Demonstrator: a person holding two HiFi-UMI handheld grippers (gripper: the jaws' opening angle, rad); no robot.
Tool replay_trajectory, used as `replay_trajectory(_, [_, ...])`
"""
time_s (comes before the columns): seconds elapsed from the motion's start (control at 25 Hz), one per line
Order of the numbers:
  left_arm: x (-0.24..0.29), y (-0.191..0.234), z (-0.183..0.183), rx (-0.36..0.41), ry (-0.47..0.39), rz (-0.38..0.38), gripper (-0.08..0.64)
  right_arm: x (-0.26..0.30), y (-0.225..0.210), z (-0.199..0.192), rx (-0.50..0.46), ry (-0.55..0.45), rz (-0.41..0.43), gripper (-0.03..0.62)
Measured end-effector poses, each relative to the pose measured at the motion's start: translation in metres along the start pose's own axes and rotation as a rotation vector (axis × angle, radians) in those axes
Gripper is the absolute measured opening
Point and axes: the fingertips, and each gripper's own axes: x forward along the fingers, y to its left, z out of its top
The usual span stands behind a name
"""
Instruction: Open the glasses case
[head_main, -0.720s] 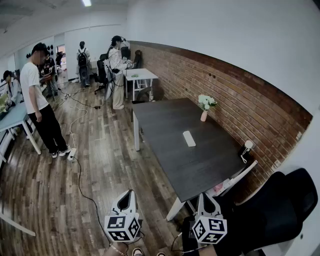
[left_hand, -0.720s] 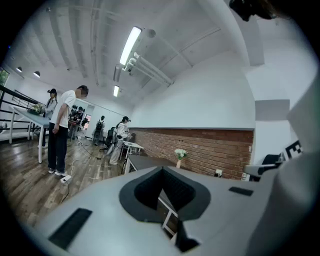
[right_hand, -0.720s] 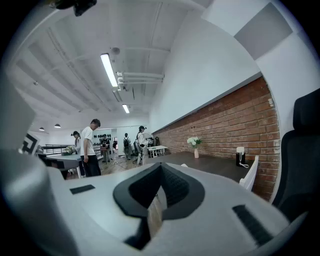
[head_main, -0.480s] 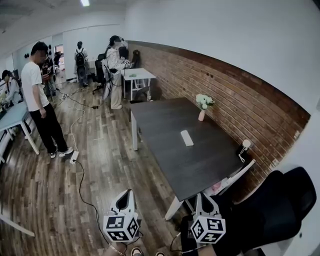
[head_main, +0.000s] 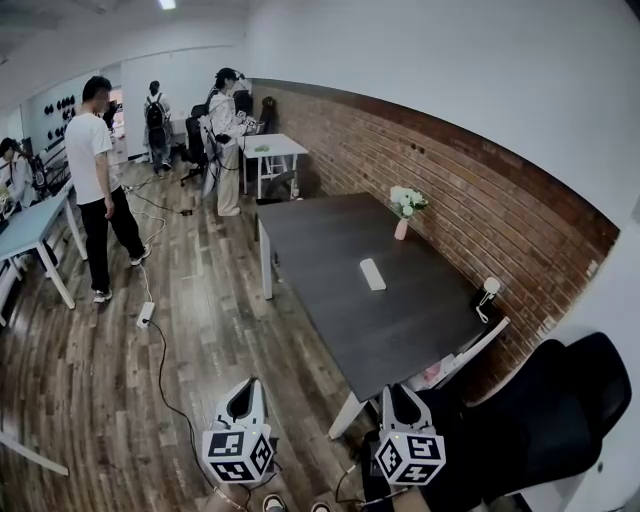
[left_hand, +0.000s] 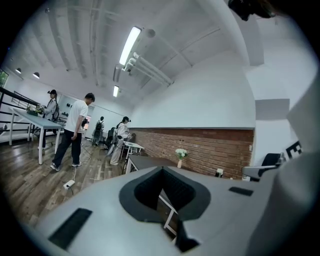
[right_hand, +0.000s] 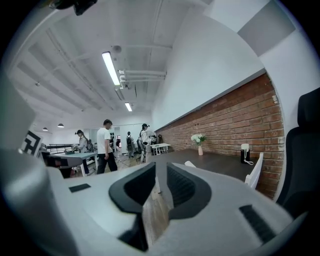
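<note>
As glasses case (head_main: 372, 274) lies on table (head_main: 325, 245), flower vase (head_main: 403, 216) beyond, black chair (head_main: 545, 420) nearer

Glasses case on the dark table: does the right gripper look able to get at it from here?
Probably not yet. The glasses case lies mid-table, while the right gripper hangs short of the near end of the dark table. Nothing on the tabletop blocks it; only the gap does.

The table (head_main: 330, 300) has a dark, matt, wood-look top. The glasses case (head_main: 372, 274) looks smooth and matt white. The floor (head_main: 110, 390) is brown wood plank with a faint sheen, and the wall (head_main: 470, 190) is rough red brick. The left gripper (left_hand: 161, 170) and right gripper (right_hand: 161, 165) have smooth, matt grey plastic shells.
</note>
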Motion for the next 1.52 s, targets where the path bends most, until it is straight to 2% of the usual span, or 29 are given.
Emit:
replay_trajectory(0.04, [0.001,0.003,0.000,0.000,0.000,-0.002,-0.005,0.002,0.003,-0.001,-0.003,0.005,0.004,0.093])
replay_trajectory(0.6, [0.020,0.077,0.012,0.030,0.009,0.008,-0.005,0.049,0.038,-0.014,-0.025,0.031,-0.063,0.092])
replay_trajectory(0.88, [0.040,0.115,0.007,-0.009,0.031,0.035,-0.005,0.071,0.050,-0.024,-0.048,0.059,-0.080,0.092])
replay_trajectory(1.16, [0.098,0.122,0.004,0.003,0.054,0.011,-0.005,0.121,0.038,-0.024,-0.044,0.070,-0.097,0.092])
replay_trajectory(1.52, [0.208,0.134,0.020,0.018,0.056,0.031,-0.005,0.234,0.012,-0.016,-0.028,0.101,-0.065,0.092])
